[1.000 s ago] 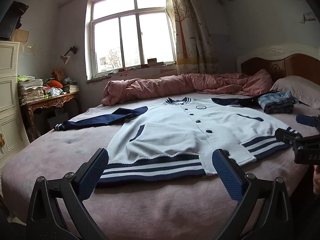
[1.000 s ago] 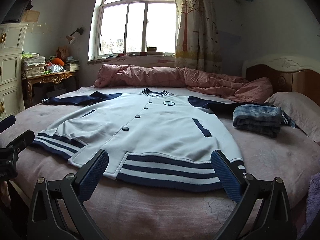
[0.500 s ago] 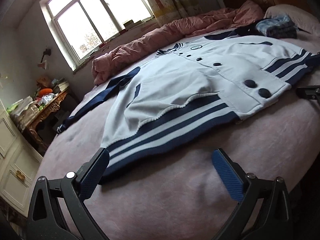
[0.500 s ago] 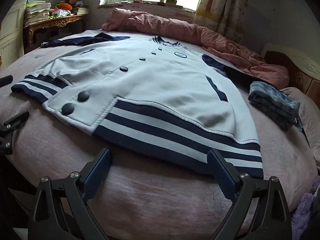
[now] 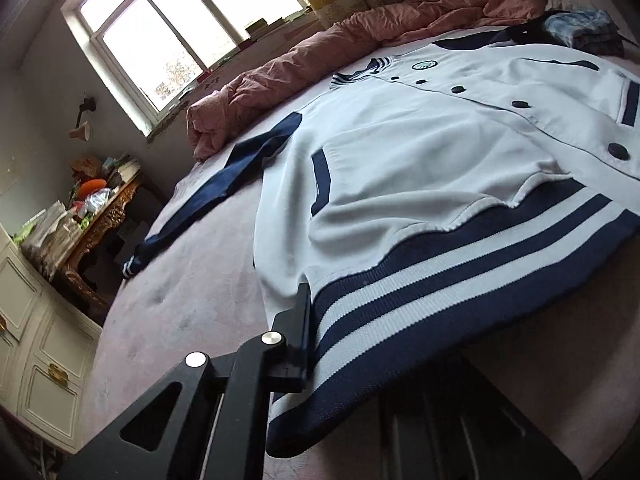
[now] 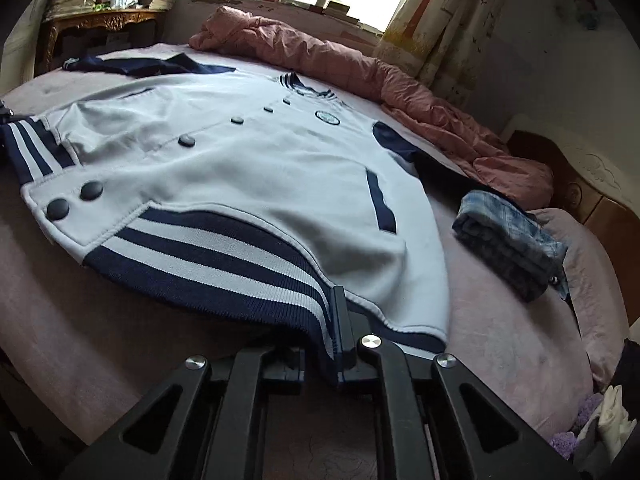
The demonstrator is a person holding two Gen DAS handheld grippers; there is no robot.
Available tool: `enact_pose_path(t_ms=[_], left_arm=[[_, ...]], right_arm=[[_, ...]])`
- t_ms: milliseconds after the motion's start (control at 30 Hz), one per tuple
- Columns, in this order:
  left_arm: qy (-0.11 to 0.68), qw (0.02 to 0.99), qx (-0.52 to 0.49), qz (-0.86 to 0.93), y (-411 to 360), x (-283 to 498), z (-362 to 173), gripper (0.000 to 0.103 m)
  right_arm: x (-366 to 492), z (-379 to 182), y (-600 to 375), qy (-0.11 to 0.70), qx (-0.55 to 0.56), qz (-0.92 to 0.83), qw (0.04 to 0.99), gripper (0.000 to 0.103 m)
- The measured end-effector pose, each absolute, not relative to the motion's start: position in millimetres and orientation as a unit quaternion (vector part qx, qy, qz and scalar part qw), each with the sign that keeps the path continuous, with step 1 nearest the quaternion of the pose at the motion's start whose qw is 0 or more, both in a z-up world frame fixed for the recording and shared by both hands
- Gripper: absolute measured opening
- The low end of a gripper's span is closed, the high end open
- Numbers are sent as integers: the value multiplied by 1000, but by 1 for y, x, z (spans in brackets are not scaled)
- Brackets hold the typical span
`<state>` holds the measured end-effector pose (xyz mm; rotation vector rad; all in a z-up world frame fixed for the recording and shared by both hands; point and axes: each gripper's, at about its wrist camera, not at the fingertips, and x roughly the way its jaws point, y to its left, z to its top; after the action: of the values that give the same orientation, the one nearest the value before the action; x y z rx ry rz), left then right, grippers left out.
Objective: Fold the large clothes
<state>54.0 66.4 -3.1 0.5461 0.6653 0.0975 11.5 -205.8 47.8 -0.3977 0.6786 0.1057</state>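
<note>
Your jacket (image 6: 248,152) lies face up and spread flat on the bed (image 6: 80,340), collar toward the window, one navy sleeve (image 5: 240,176) stretched out to the side. Both of your grippers are at the striped hem. Your left gripper (image 5: 308,344) has closed its fingers on the hem at its outer corner, and the band there is already raised off the mattress. Your right gripper (image 6: 334,340) is pinched shut on the opposite hem corner.

The ribbed band is thick and stretchy, so I judge the main risk is slip: if you lift fast or pull the corners apart, the knit may stretch and slide out of one pair of fingers, dropping that side into a skewed fold. Each grip sits near the edge, which makes that likelier. Uneven lifting could also drag the body across the sheet and bunch it. The spread sleeve may trail and end up trapped crooked. The folded plaid garment (image 6: 508,240) lies near the jacket's side; a wide sweep could catch it.
</note>
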Motion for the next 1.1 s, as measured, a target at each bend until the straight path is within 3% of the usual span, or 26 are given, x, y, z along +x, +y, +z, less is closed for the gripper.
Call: enact_pose_path(t_ms=[300, 500, 667, 700, 767, 800, 833, 900, 1100], left_arm=[[335, 924, 184, 3, 85, 135, 63, 9], [388, 915, 113, -16, 104, 197, 38, 9], [412, 903, 116, -23, 104, 211, 15, 13], [408, 905, 118, -22, 104, 209, 16, 16], [393, 911, 121, -5, 106, 202, 22, 36], [378, 918, 120, 0, 108, 197, 27, 59], [360, 926, 111, -8, 112, 191, 34, 72], [345, 935, 74, -38, 119, 180, 47, 73], [342, 937, -19, -63, 141, 161, 68, 80]], right_arm=[[110, 97, -202, 328, -174, 64, 926, 8], [180, 71, -198, 360, -165, 65, 916, 8], [197, 56, -205, 346, -129, 91, 925, 8], [197, 55, -209, 348, -116, 101, 925, 11], [192, 59, -222, 352, -73, 126, 925, 24], [187, 62, -229, 351, -55, 125, 927, 36], [182, 65, -236, 349, -39, 113, 929, 52], [170, 74, -248, 331, -11, 110, 937, 60], [156, 92, -274, 302, 18, 102, 948, 66]])
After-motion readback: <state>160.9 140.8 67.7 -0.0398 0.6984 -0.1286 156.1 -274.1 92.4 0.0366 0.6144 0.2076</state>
